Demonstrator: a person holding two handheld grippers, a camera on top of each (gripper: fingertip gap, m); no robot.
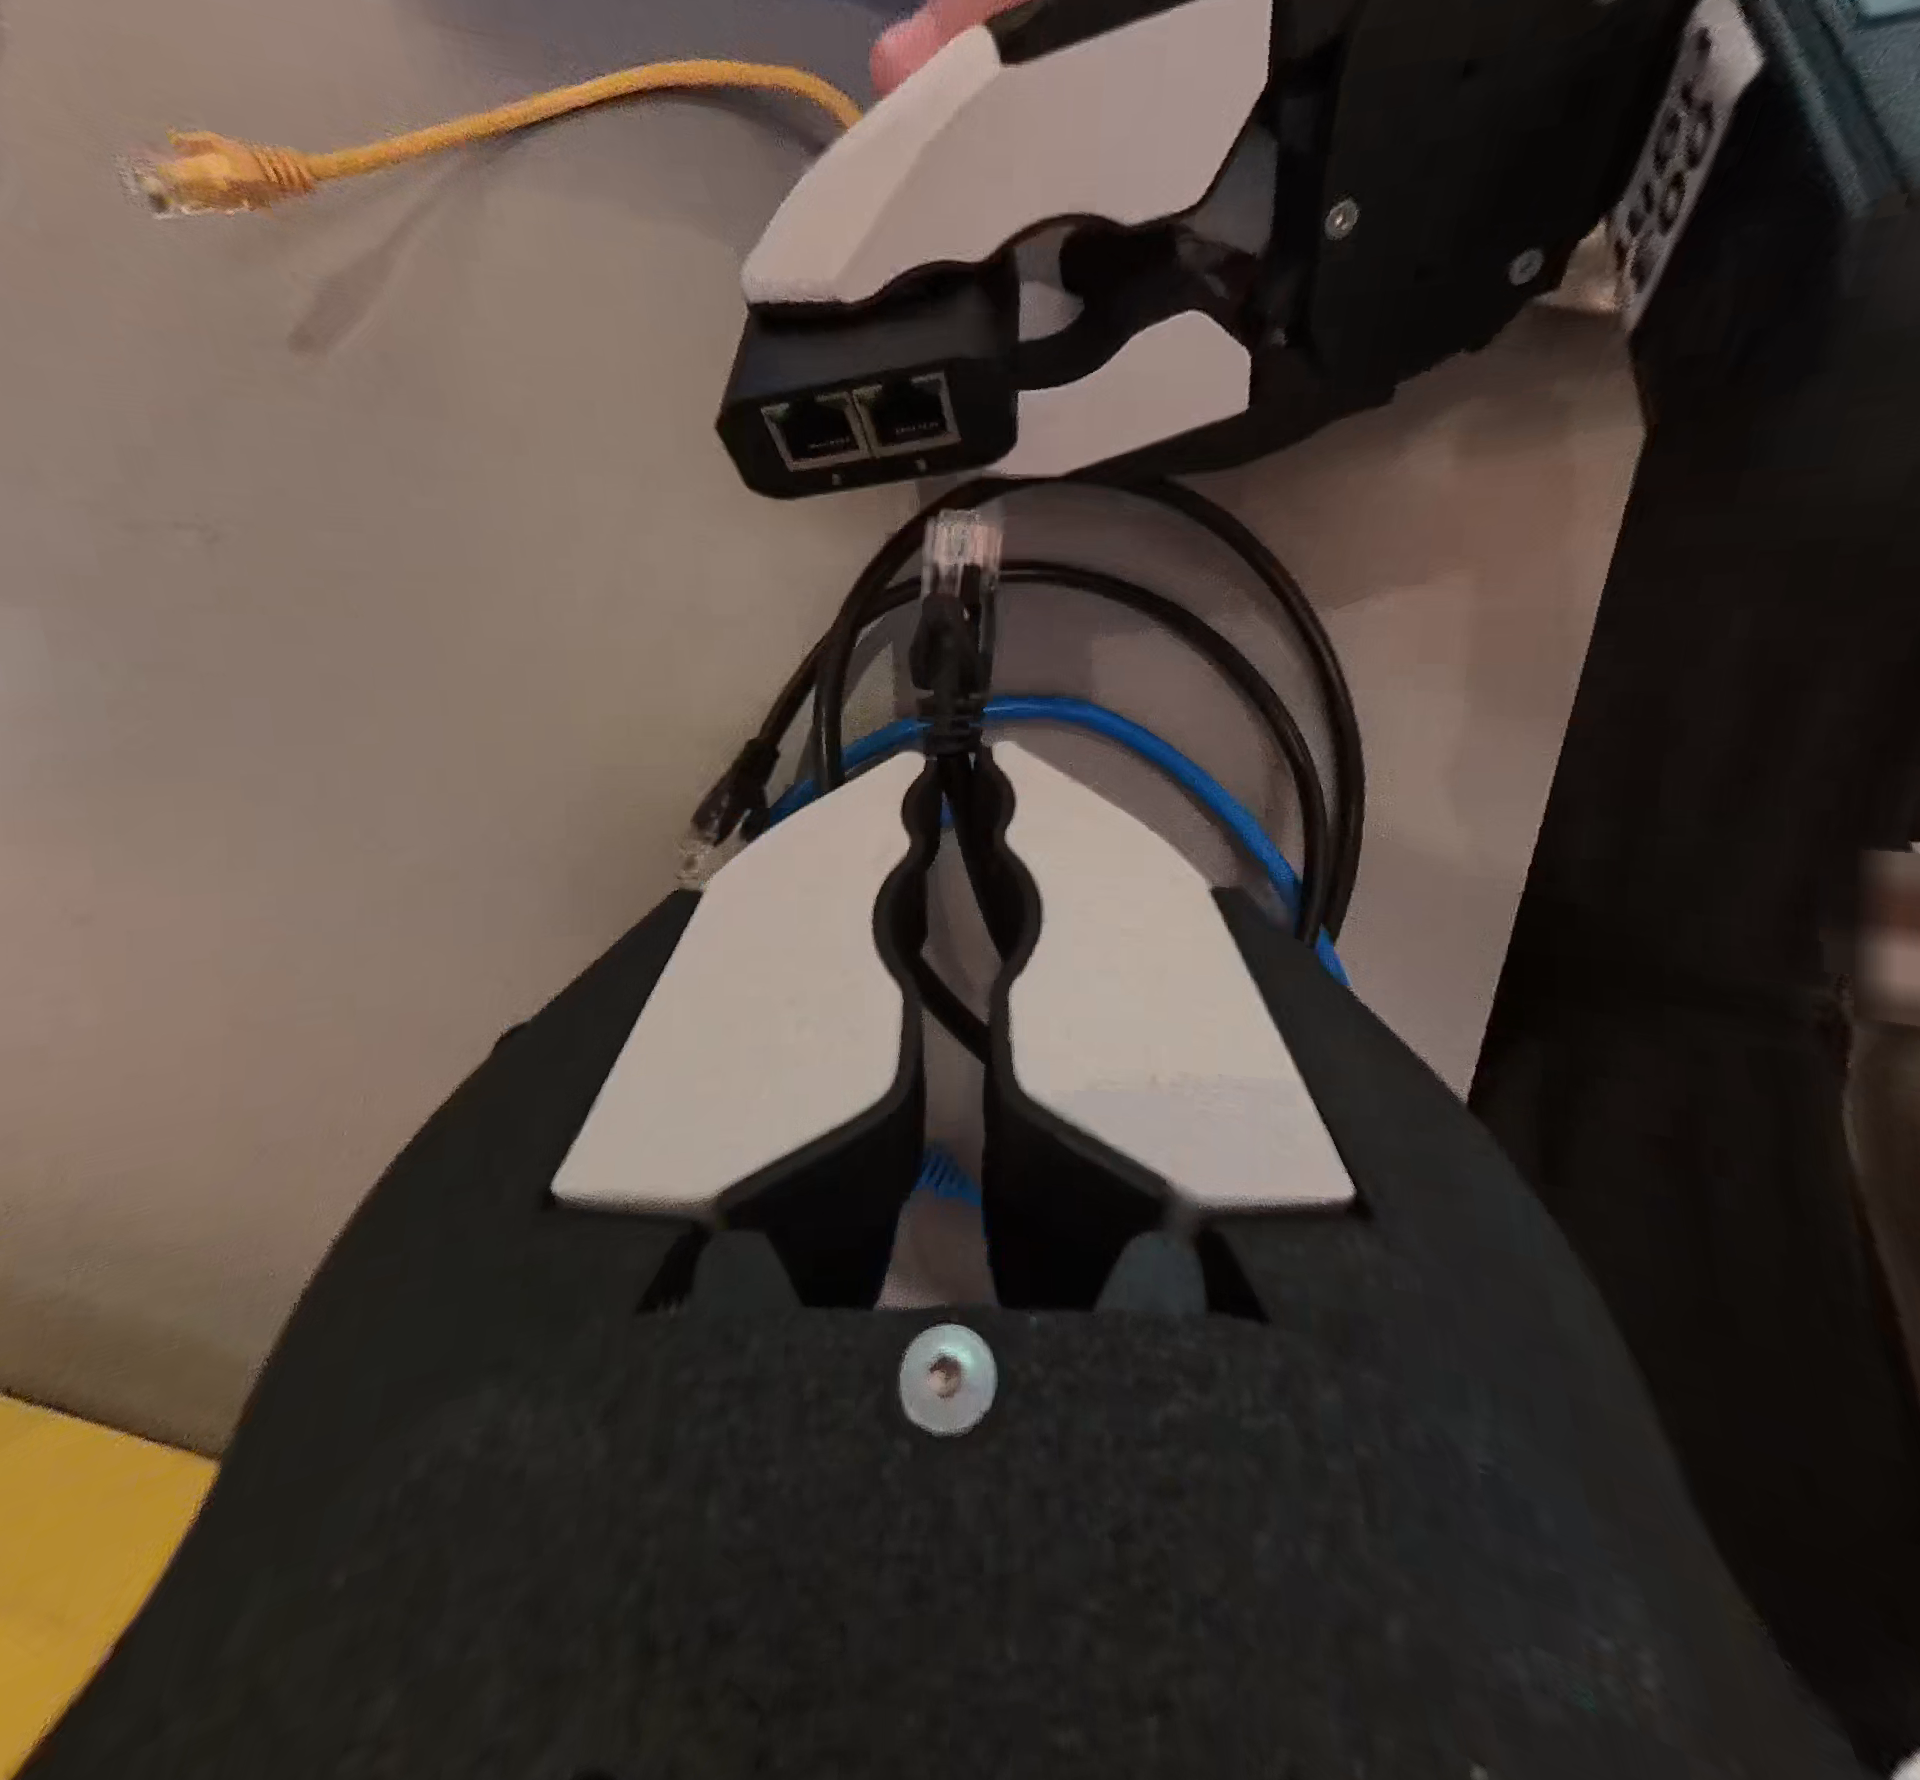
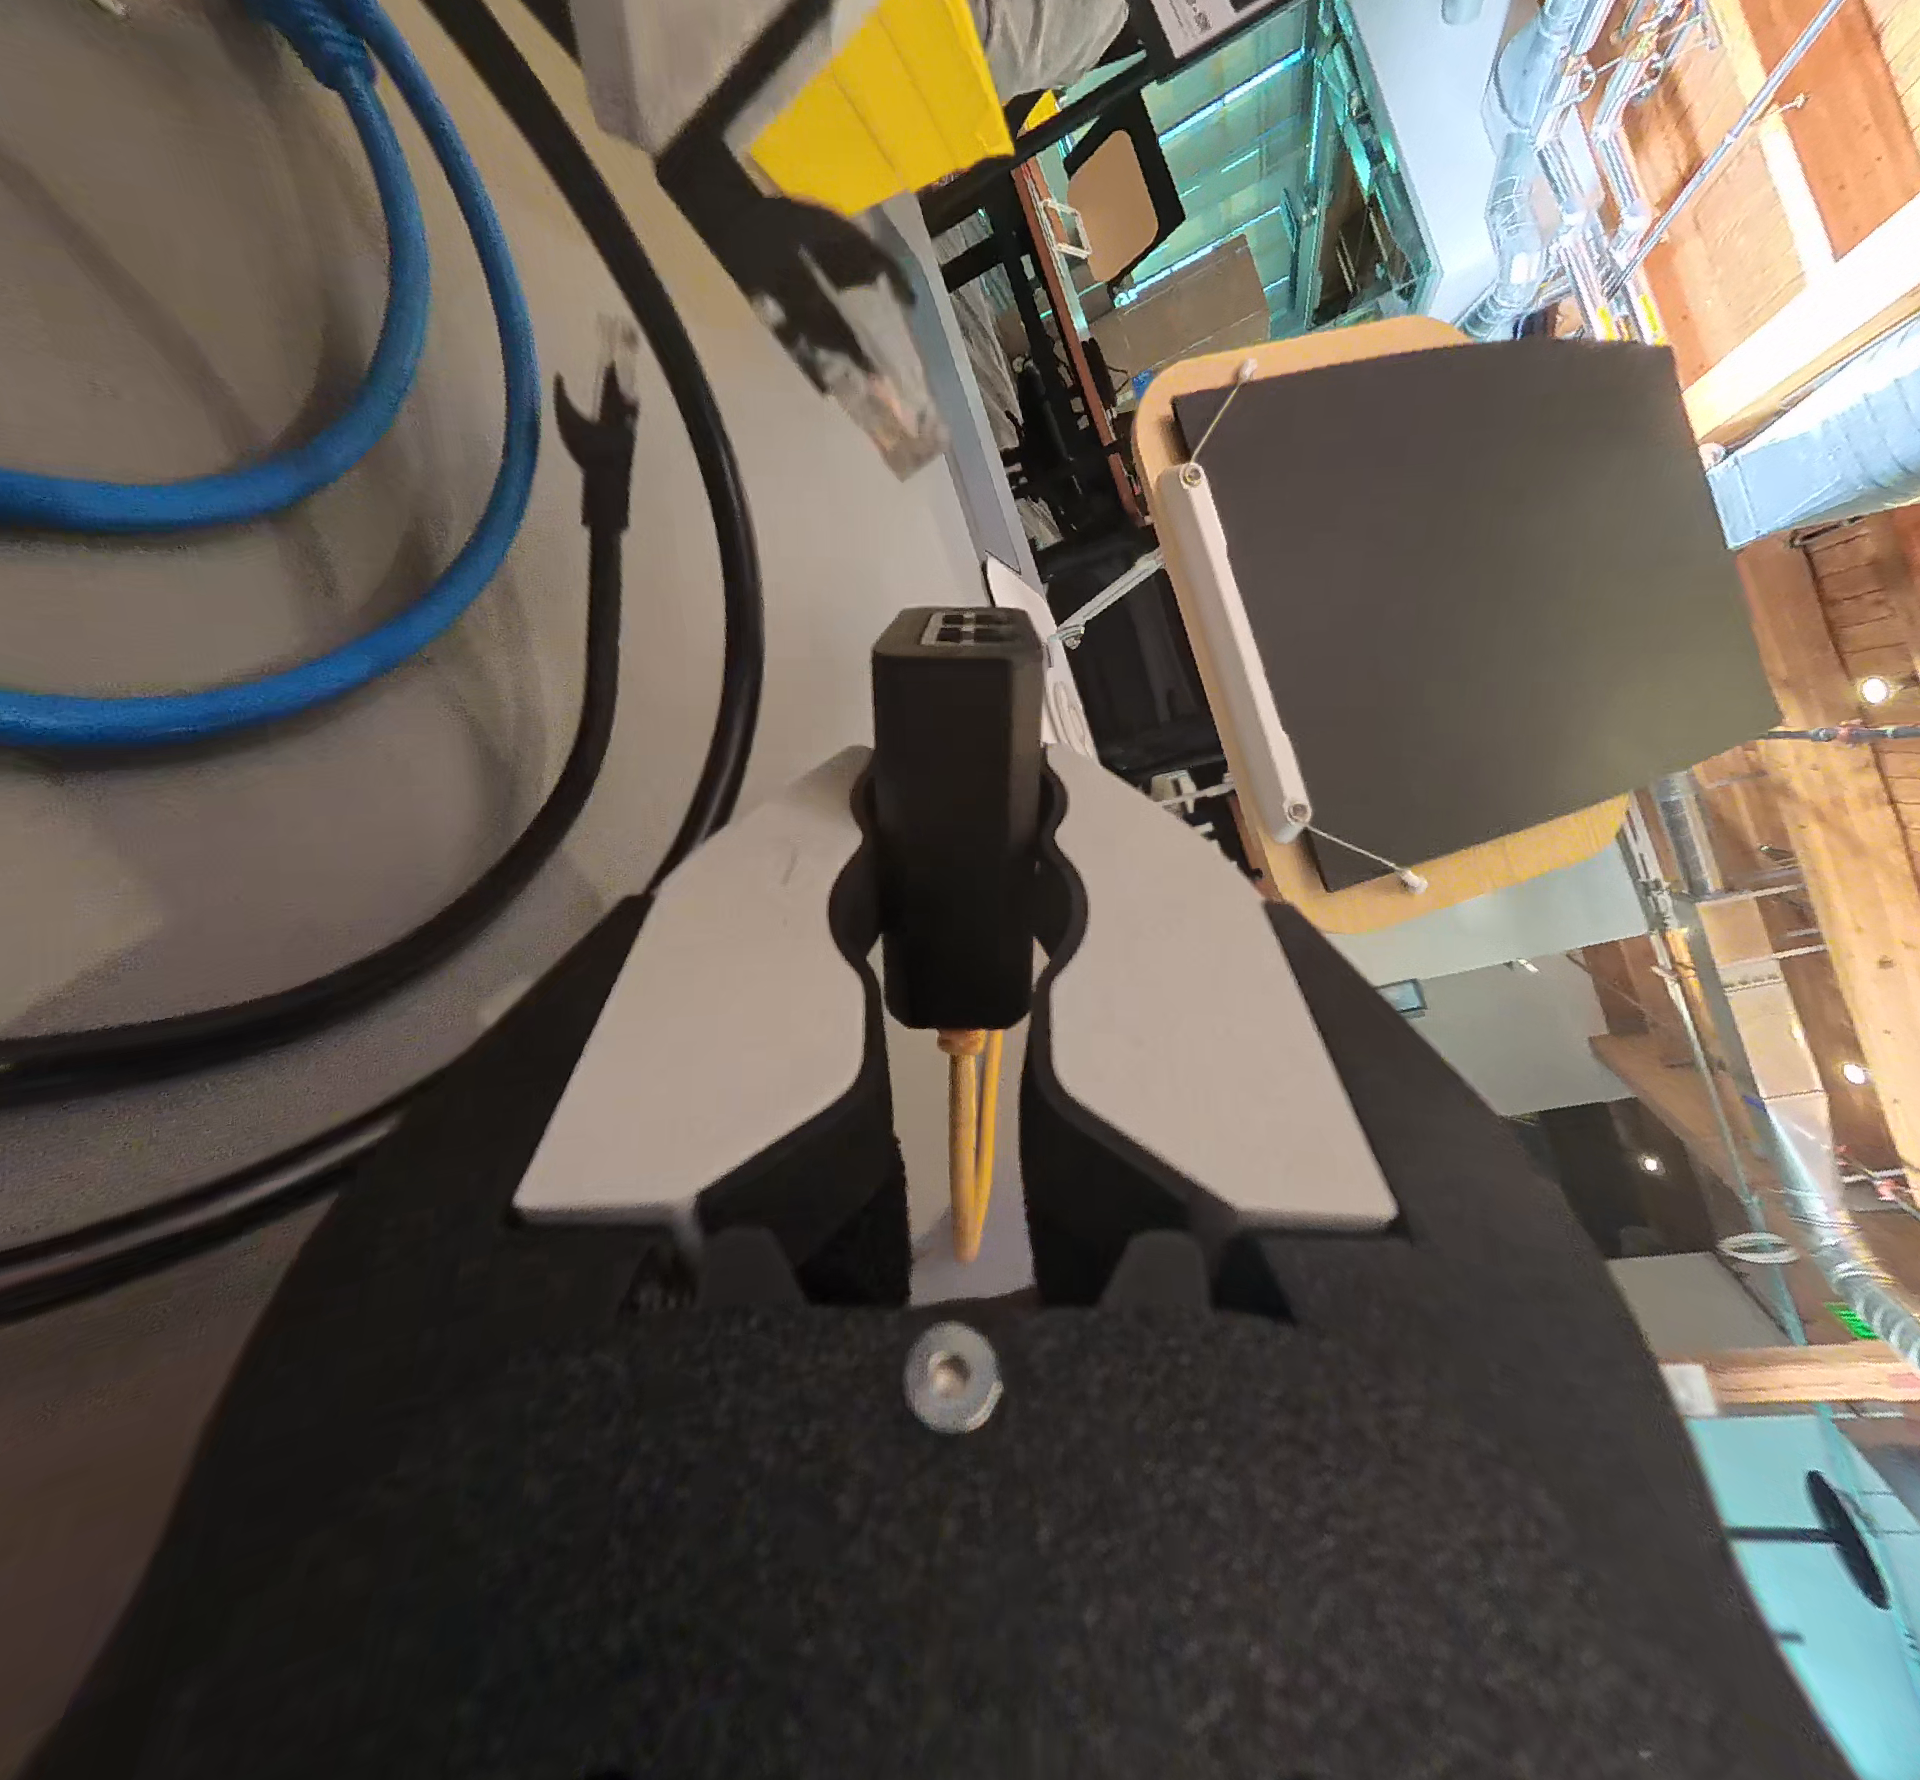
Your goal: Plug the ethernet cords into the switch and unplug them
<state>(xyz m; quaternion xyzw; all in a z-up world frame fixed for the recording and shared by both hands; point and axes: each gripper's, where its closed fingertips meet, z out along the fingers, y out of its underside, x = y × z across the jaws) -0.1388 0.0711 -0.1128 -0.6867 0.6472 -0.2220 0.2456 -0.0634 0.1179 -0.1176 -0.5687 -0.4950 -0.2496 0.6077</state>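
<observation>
My left gripper (image 1: 954, 772) is shut on a black ethernet cord (image 1: 948, 670). Its clear plug (image 1: 961, 551) points up, just below the switch. The switch (image 1: 868, 400) is a small black box with two empty ports facing my left camera. My right gripper (image 1: 883, 317) holds it above the table, seen at upper right in the left wrist view. In the right wrist view my right gripper (image 2: 956, 774) is shut on the switch (image 2: 954, 795), ports facing away. A yellow cord (image 2: 971, 1148) comes out of the switch's back end.
A yellow cord's free plug (image 1: 208, 177) hangs over the grey table (image 1: 364, 691) at upper left. A blue cord (image 1: 1122, 743) and loops of black cord (image 1: 1288, 670) lie on the table under the grippers. A dark upright (image 1: 1714, 795) stands at right. A yellow bin (image 2: 883, 68) sits behind.
</observation>
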